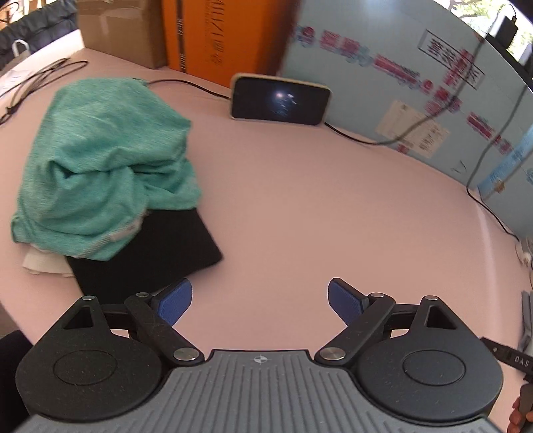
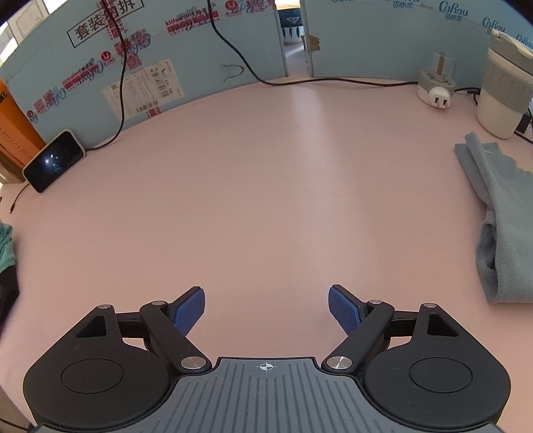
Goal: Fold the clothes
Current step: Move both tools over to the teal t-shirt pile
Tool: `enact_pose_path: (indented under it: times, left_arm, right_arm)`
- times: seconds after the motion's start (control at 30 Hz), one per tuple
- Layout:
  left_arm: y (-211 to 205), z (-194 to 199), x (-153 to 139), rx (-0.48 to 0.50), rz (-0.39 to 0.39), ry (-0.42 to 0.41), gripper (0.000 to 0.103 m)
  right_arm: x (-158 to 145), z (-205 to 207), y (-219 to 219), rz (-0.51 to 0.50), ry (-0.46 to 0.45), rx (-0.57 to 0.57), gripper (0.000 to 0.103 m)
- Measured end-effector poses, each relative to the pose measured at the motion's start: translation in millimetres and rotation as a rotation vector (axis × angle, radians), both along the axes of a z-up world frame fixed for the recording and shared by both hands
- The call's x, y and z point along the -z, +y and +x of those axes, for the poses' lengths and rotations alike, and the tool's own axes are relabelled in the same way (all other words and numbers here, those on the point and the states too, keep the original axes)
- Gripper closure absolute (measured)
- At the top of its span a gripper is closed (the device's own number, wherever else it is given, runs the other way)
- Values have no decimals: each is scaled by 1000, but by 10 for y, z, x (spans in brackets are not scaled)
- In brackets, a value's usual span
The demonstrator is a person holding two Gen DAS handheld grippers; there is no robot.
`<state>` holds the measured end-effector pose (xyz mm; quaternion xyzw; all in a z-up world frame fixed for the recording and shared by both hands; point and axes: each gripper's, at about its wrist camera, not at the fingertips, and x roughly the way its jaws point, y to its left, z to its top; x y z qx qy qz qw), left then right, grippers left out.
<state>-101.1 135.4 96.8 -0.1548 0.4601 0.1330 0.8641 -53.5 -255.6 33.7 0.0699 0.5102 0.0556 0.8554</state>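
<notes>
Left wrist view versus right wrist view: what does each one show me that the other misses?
Only the left wrist view shows the full pile: a crumpled green garment on a folded black one, with white cloth beneath, plus a brown box.

Only the right wrist view shows the white cup, the plug adapter and most of the grey-blue garment.

Both show the pink table, the phone and open, empty grippers.

Pink table (image 2: pixel 266 173), green garment (image 1: pixel 100 160) heaped left of left tongs (image 1: pixel 260 301), grey cloth (image 2: pixel 496 216) right of right tongs (image 2: pixel 266 304), phone (image 1: pixel 279 100) ahead.
</notes>
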Motion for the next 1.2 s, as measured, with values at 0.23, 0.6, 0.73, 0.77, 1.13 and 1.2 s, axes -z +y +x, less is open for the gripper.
enact_pose_path:
  times: [0.23,0.6,0.73,0.77,1.13,1.2]
  left_arm:
    - [598,-112,-137,-152,87,-19,11]
    - [1263,-131,-117,-278,159,1,9]
    - [1396,-53,-66,-279,161,17,9]
    - [1409,-22,-54,-274,159,20,9]
    - [1551,259,73,-253,127,59,9]
    - [1559,291,98,-251,124,70,9]
  right_arm:
    - [104,-50,123,-38,38,29,17]
    - [188,-51,252,-111,50,65,6]
    - [219,-32,310,-138,53,81,4]
    - [227,-28,329,-147,54,85,3]
    - [254,-29,353,-163,64,130,2]
    - [254,-25,359,-164,65,137,2]
